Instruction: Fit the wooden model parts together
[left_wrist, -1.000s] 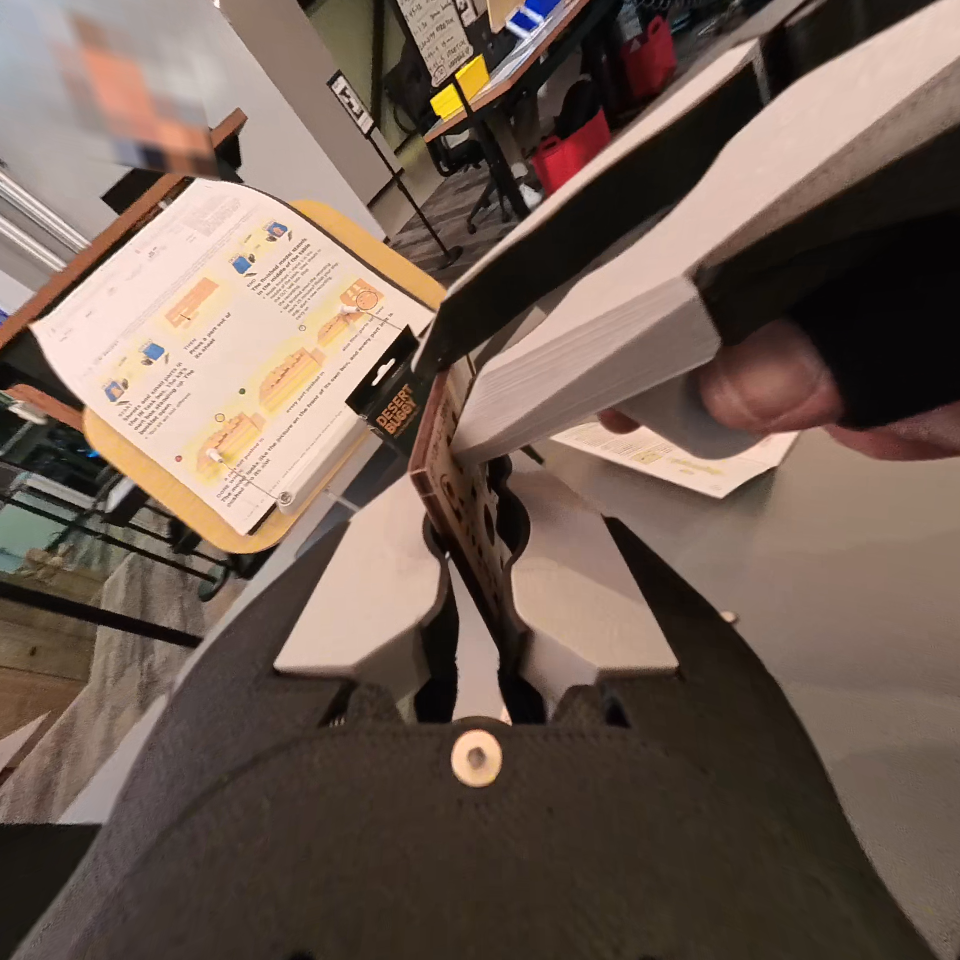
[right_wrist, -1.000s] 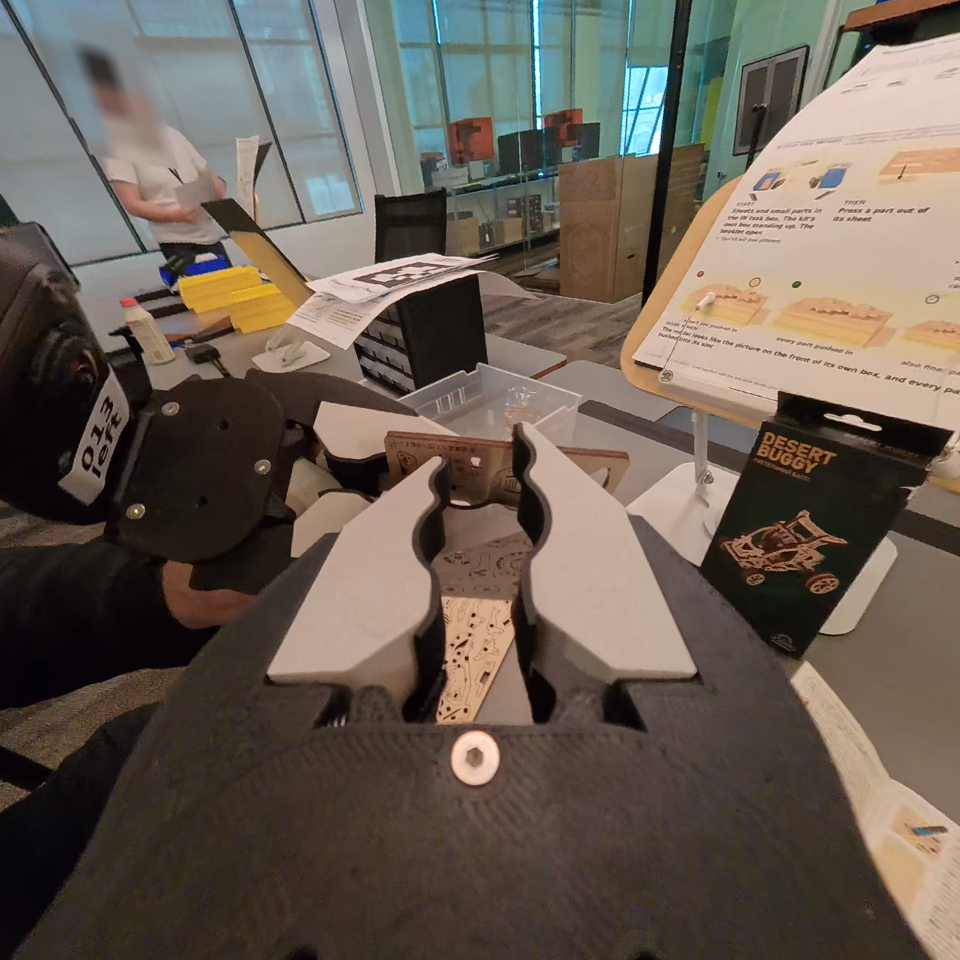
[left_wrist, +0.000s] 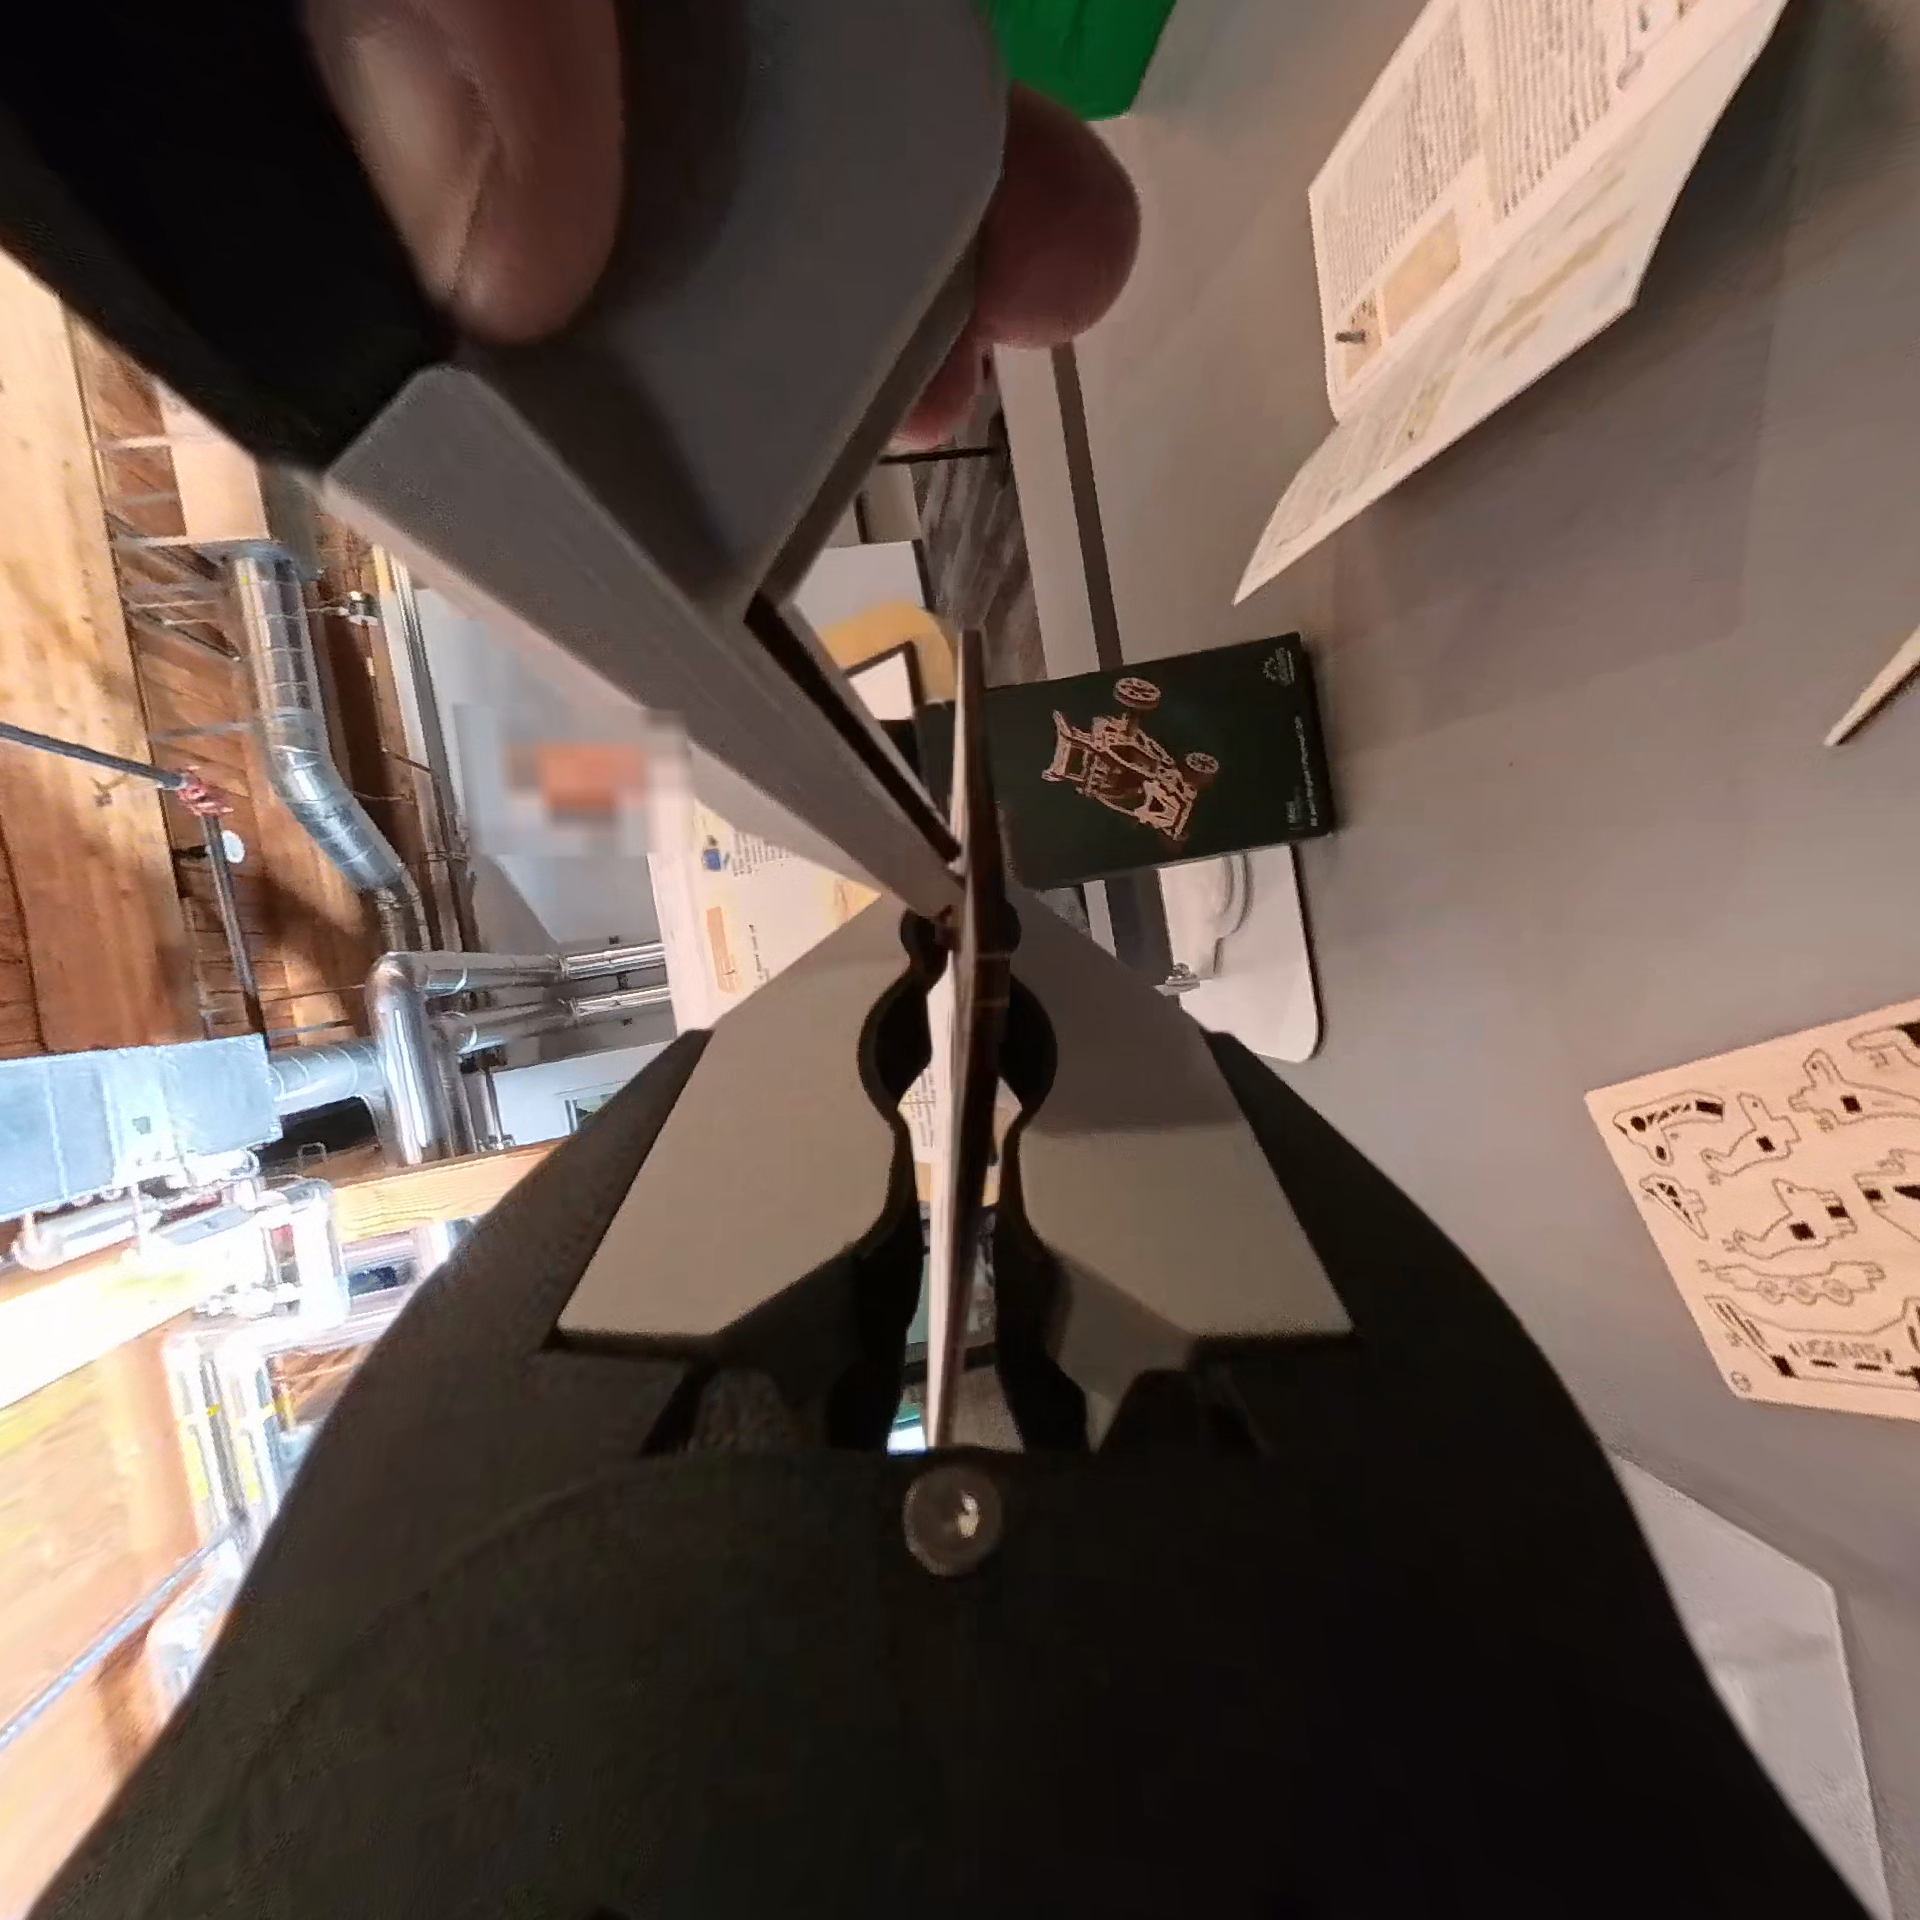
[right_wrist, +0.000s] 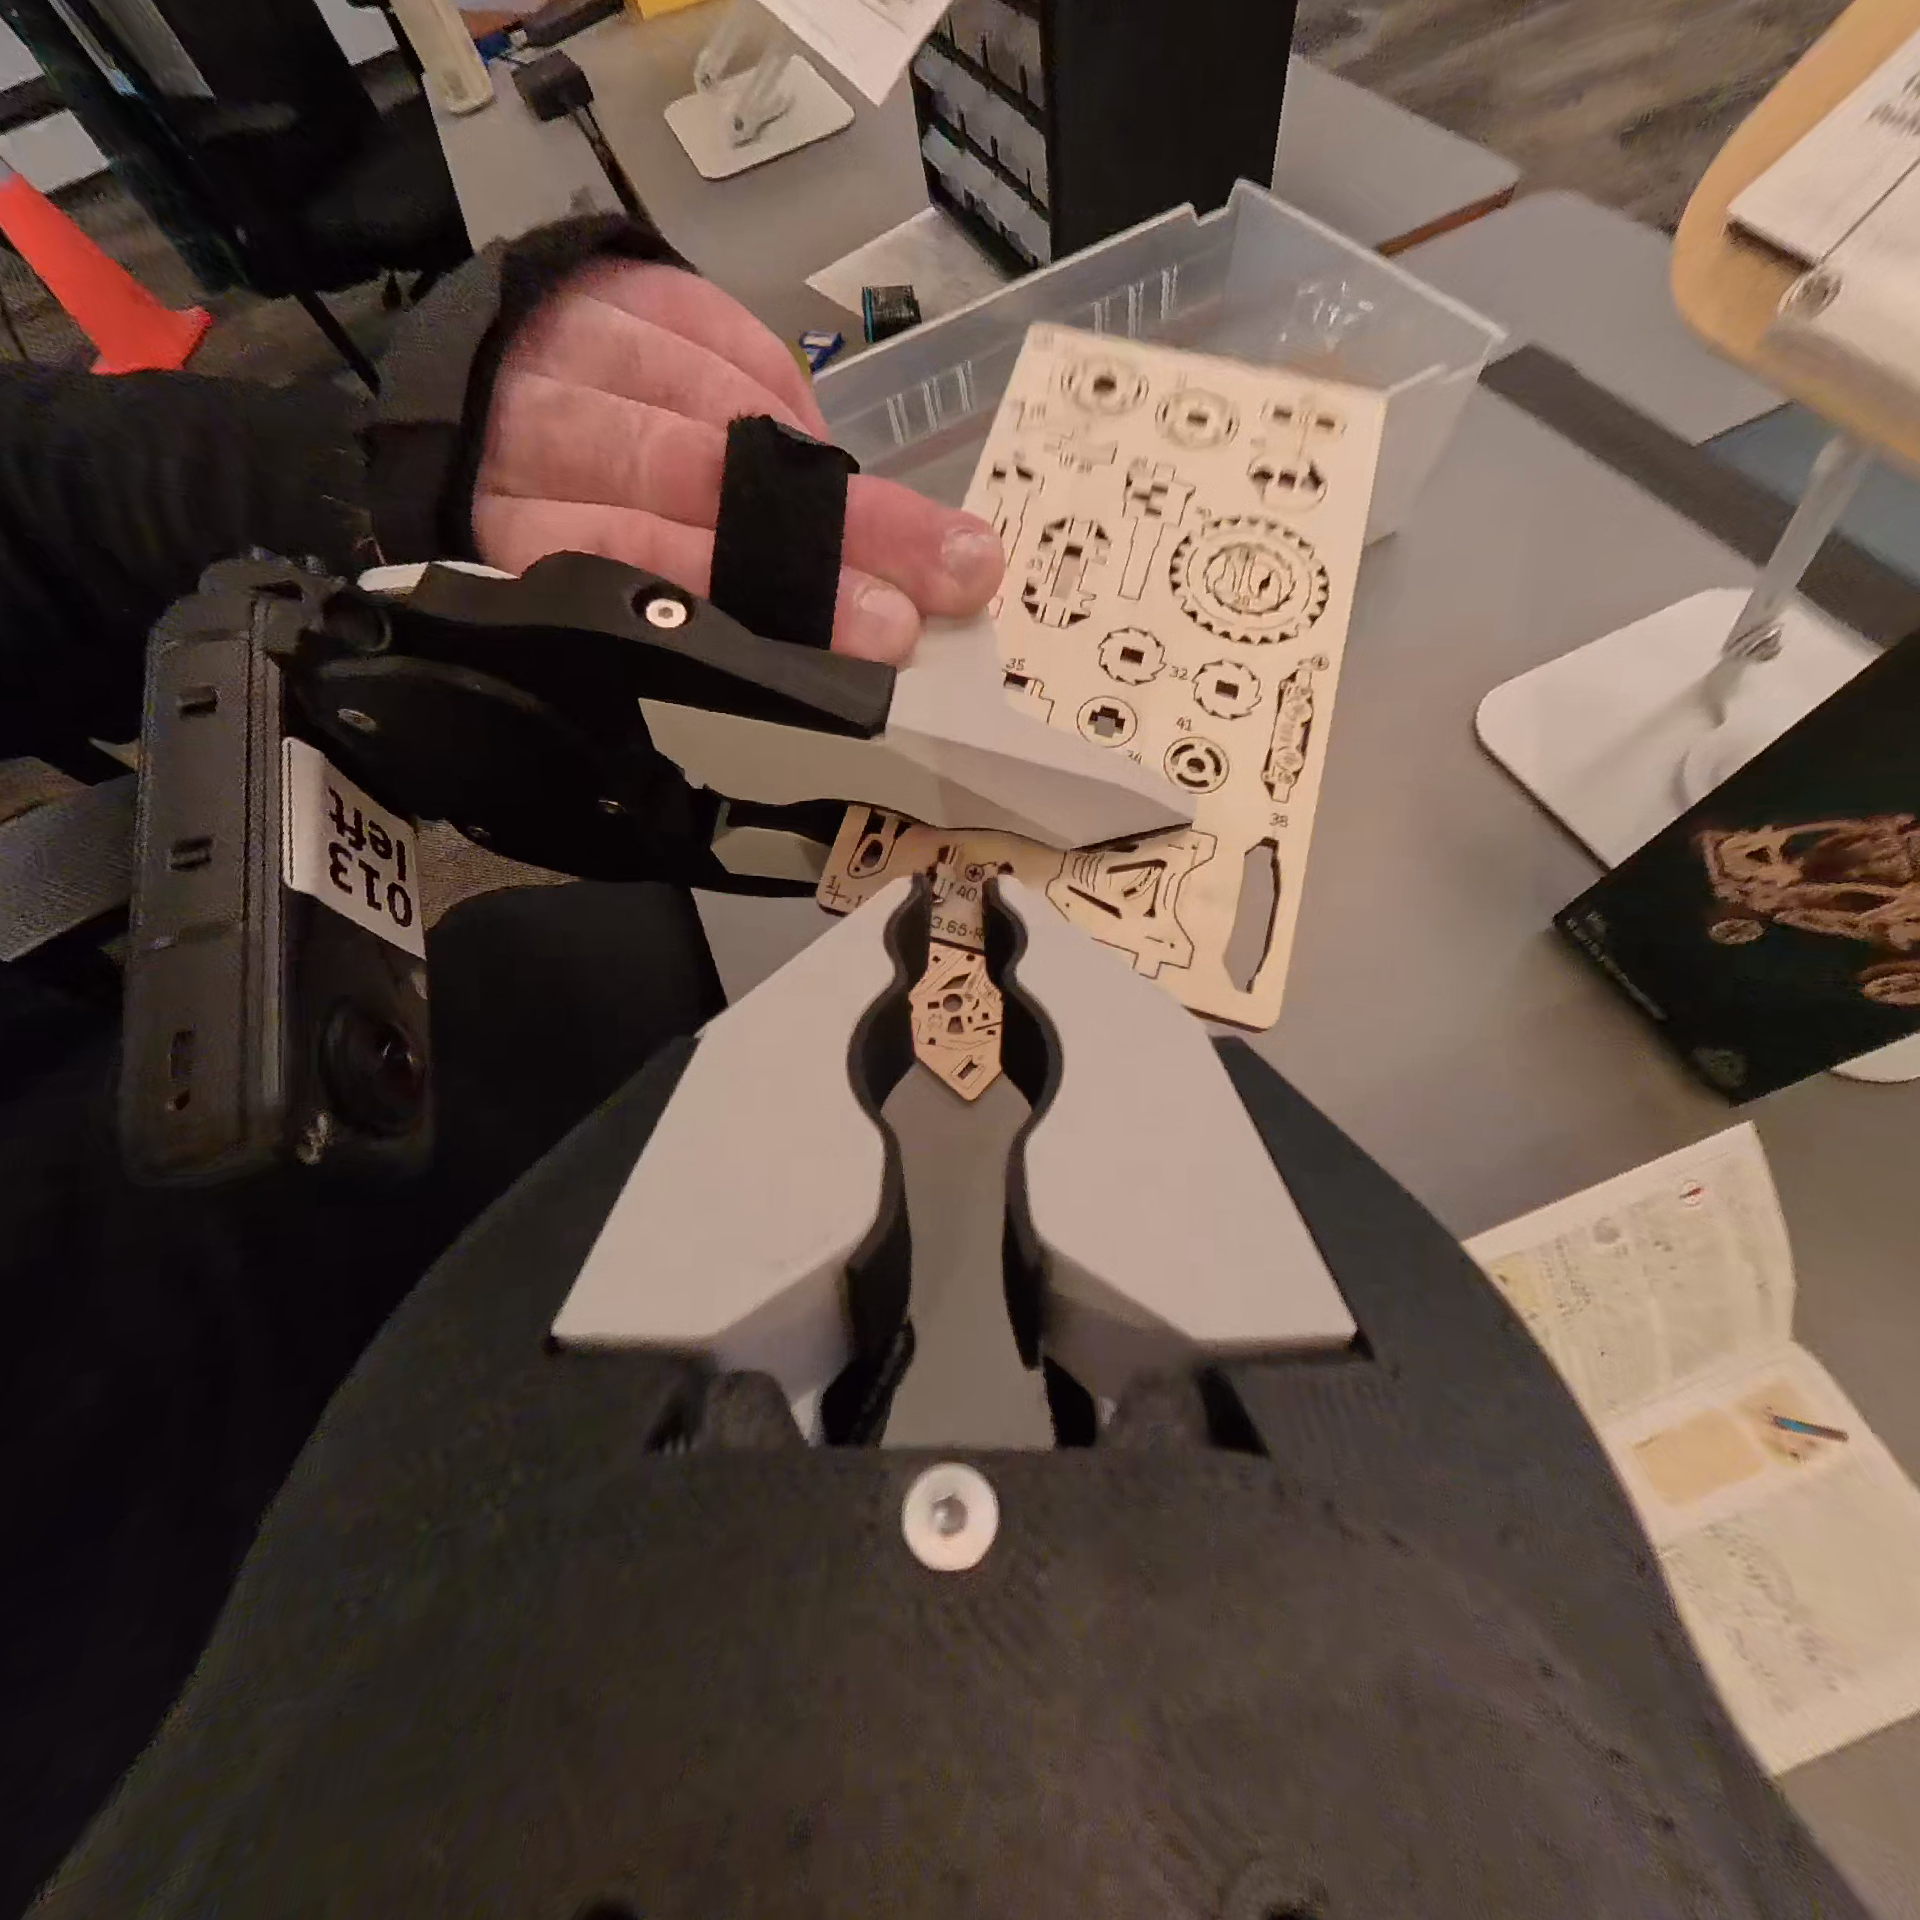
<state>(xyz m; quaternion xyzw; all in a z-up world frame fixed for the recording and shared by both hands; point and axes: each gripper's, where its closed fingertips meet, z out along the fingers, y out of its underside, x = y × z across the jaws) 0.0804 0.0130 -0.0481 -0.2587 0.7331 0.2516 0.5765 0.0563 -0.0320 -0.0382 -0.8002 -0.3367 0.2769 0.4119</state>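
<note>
The sheet (right_wrist: 1195, 582) of wooden parts is held in the air over the table (right_wrist: 1455, 935), not resting on it. The left gripper (right_wrist: 1039, 821) is clenched on it near its lower left corner; in the left wrist view the sheet (left_wrist: 971, 779) shows edge-on between the pressed pads.

The right gripper (right_wrist: 956, 894) has its tips at the sheet's lower edge, jaws nearly closed with a narrow gap. A pointed wooden piece shows in that gap, but I cannot tell whether it is pinched.

This looks like freeing a part from the sheet. It would probably go best with the push kept close to the left clamp, so the thin ply does not bend or crack. The tips should stay on the part alone and the pressure should be gentle.

The tub (right_wrist: 1247, 270) stands behind the sheet toward the far edge, and the box (right_wrist: 1766, 883) and stand base (right_wrist: 1621, 727) are to the right. A booklet (right_wrist: 1714, 1403) lies at the near right, and a second sheet (left_wrist: 1766, 1195) lies flat on the table. Bare table under the sheet leaves room to lower it or catch a dropped part.
</note>
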